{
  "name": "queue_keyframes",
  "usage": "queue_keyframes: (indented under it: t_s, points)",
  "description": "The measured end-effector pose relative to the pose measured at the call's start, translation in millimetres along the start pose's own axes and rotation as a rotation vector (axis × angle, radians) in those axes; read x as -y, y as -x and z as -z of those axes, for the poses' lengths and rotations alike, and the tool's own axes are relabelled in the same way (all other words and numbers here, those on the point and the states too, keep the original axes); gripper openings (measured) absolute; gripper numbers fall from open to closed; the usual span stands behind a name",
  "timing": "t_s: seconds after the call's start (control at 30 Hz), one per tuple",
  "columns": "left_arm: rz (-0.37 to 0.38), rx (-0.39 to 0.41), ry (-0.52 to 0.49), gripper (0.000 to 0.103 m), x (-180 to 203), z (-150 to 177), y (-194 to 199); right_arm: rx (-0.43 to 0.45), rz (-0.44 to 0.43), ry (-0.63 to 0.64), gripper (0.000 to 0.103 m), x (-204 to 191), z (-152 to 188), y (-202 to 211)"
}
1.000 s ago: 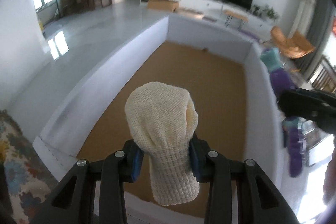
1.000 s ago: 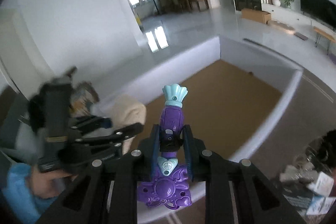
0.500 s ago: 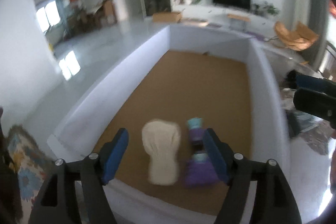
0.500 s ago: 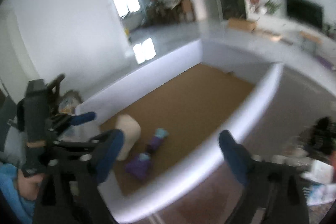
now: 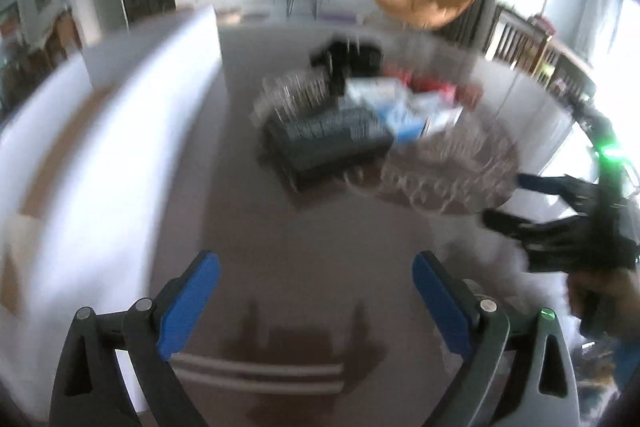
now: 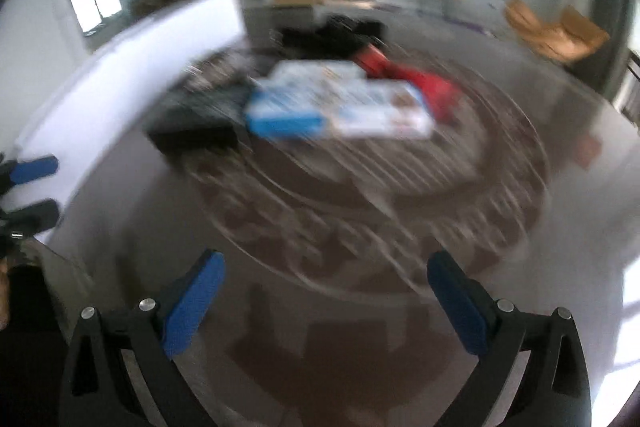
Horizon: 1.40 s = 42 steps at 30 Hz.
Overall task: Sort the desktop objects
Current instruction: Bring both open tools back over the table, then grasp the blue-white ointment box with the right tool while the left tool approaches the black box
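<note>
Both tools, left tool (image 5: 316, 279) and right tool (image 6: 326, 281), have just opened wide and hold nothing. Beside the white box (image 5: 80, 163), blurry things, maybe boxes (image 6: 340, 107), wait unsorted on the surface (image 6: 360, 227)

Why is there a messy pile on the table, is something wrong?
Nothing looks spilled or broken. A blue-white box, red thing and dark tray just lie heaped, waiting for sorting. The blur hides details.
</note>
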<state>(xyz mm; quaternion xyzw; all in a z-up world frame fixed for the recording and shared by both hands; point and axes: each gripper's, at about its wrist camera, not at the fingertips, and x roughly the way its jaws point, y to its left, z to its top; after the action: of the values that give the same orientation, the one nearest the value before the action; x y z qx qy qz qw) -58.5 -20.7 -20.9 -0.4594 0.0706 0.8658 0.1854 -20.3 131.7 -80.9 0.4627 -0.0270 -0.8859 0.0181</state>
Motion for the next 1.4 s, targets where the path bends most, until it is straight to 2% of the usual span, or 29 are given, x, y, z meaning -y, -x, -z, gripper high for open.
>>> queue_keyframes:
  t_s: [0.07, 0.1, 0.2, 0.33, 0.87, 0.93, 1.0, 1.03, 1.1, 1.17, 1.23, 1.33, 1.4]
  points:
    - [-0.036, -0.03, 0.013, 0.098, 10, 2, -25, -0.011, 0.023, -0.021, 0.102, 11, 17, 3]
    - [-0.048, -0.035, 0.016, 0.098, 16, 2, -33, 0.011, 0.042, -0.011, 0.102, 8, 22, 8]
    - [-0.078, -0.032, 0.017, 0.099, 27, 1, -47, 0.013, 0.078, 0.02, 0.102, 8, 25, 9]
    - [-0.079, 0.024, 0.018, 0.103, 24, 4, -42, 0.01, 0.085, 0.027, 0.103, 9, 29, 7]
    - [-0.071, 0.03, 0.022, 0.103, 21, 4, -48, 0.017, 0.09, 0.026, 0.103, 12, 28, 5]
    - [-0.072, 0.03, 0.023, 0.103, 20, 5, -48, 0.013, 0.065, 0.06, 0.103, 9, 25, 1]
    - [-0.072, 0.03, 0.024, 0.103, 20, 5, -48, -0.003, 0.027, 0.159, 0.102, 8, 9, -5]
    - [-0.072, 0.03, 0.024, 0.103, 20, 5, -49, 0.016, 0.039, 0.197, 0.102, 8, -1, -6]
    - [-0.072, 0.029, 0.024, 0.103, 21, 5, -50, 0.049, 0.02, 0.263, 0.102, 10, -33, -10]
    - [-0.072, 0.03, 0.025, 0.103, 21, 4, -50, 0.033, -0.011, 0.321, 0.102, 7, -70, -22]
    - [-0.072, 0.03, 0.025, 0.103, 20, 4, -50, 0.001, -0.034, 0.371, 0.102, 2, -93, -37]
    - [-0.07, 0.031, 0.026, 0.103, 18, 9, -45, -0.051, -0.014, 0.466, 0.1, -10, -117, -64]
    - [-0.071, 0.032, 0.026, 0.103, 18, 10, -43, -0.101, -0.052, 0.497, 0.1, -13, -126, -78]
